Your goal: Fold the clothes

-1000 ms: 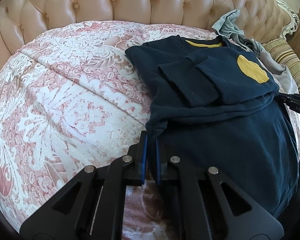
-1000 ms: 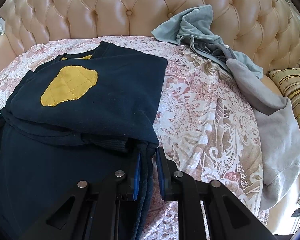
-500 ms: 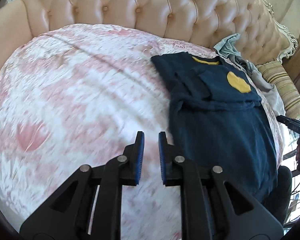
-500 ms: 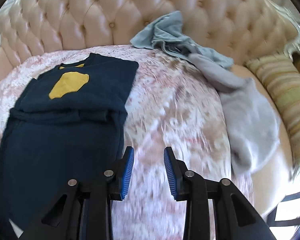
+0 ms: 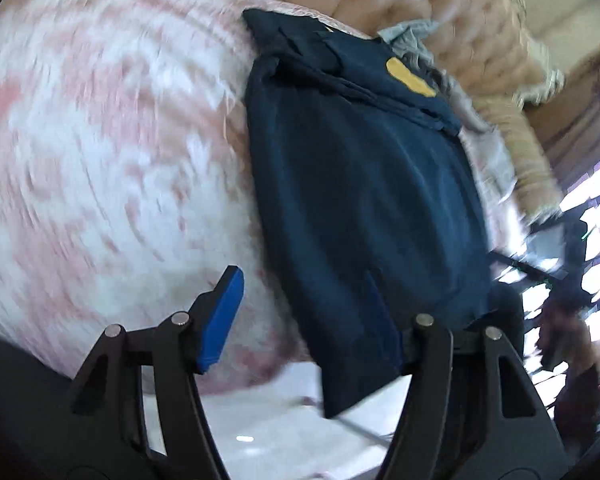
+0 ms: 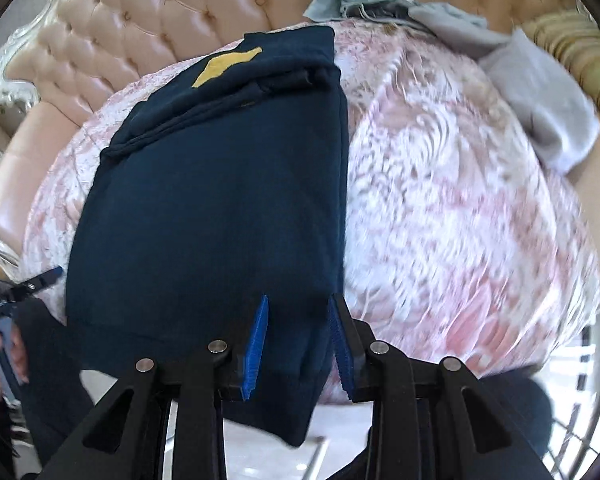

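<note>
A navy sweatshirt (image 5: 360, 180) with a yellow patch (image 5: 410, 72) lies flat on the bed, sleeves folded across its chest, hem hanging over the near edge. My left gripper (image 5: 312, 320) is at the hem's left corner with its jaws opening wide. The blue left pad (image 5: 220, 316) is clear of the cloth, and the right finger is hidden behind the hem. In the right wrist view the sweatshirt (image 6: 220, 200) fills the middle. My right gripper (image 6: 298, 340) stands open at the hem's right corner, which hangs between the pads unpressed.
A pink and white floral bedspread (image 6: 460, 200) covers the bed. Grey clothes (image 6: 540, 92) are heaped at the back right by a striped cushion (image 6: 580, 52). A tufted headboard (image 6: 140, 28) runs behind. Pale floor (image 5: 260, 420) shows below the bed's near edge.
Both grippers let go of the folded part and drew back to the hem at the bed's near edge. Both opened, the left much wider in the last half second.
</note>
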### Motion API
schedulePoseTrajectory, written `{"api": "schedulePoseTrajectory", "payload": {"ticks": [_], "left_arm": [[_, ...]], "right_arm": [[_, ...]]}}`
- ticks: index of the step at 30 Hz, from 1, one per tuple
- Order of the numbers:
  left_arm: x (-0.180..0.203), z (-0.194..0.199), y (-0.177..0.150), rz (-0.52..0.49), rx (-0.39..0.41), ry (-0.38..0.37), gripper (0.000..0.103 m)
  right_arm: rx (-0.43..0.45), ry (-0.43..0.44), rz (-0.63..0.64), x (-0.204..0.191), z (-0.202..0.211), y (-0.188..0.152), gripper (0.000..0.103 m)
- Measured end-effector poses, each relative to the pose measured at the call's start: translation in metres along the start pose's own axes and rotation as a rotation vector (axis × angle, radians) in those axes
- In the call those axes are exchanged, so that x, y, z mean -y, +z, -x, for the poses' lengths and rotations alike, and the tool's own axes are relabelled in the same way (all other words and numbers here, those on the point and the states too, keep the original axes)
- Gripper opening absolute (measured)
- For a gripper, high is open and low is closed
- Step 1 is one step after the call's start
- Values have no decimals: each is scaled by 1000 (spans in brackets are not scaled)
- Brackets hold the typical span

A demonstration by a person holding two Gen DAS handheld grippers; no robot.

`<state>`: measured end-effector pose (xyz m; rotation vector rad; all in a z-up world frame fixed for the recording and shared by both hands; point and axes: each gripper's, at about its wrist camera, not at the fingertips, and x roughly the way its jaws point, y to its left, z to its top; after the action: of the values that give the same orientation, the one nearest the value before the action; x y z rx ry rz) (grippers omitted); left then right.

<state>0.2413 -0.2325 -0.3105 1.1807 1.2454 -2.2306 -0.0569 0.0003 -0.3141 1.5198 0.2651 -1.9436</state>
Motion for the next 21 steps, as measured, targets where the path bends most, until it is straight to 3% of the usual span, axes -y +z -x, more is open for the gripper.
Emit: {"api": "schedulePoseTrajectory", "payload": {"ticks": [2,3,4,5,7,12,16,21], "left_arm": [[-3,-5,-6,47,-18,-17,64],[-5,-9,-11,62,-20,-58,49],[-4,-12,-14,58,-23,-63,16],[-3,-16,-17,44,-24,-30,8],[-2,-19,-21,30,-12,-7,8],[-11,-10,-24,118,29,-57,9],[-20,-4,-30,179,2,-105,30],[-28,-9,-45,226,-49,-163,33]], "right_arm": [[1,14,-40,7,1,-4,33],[4,27,-72,12,2,-6,33],[7,41,-104,17,3,-8,33],[13,43,-139,22,4,-10,33],[15,34,-188,30,8,-15,33],[-19,61,-181,27,11,-27,33],[-61,82,-168,20,-2,-32,33],[-88,82,-154,12,-14,-31,35]]}}
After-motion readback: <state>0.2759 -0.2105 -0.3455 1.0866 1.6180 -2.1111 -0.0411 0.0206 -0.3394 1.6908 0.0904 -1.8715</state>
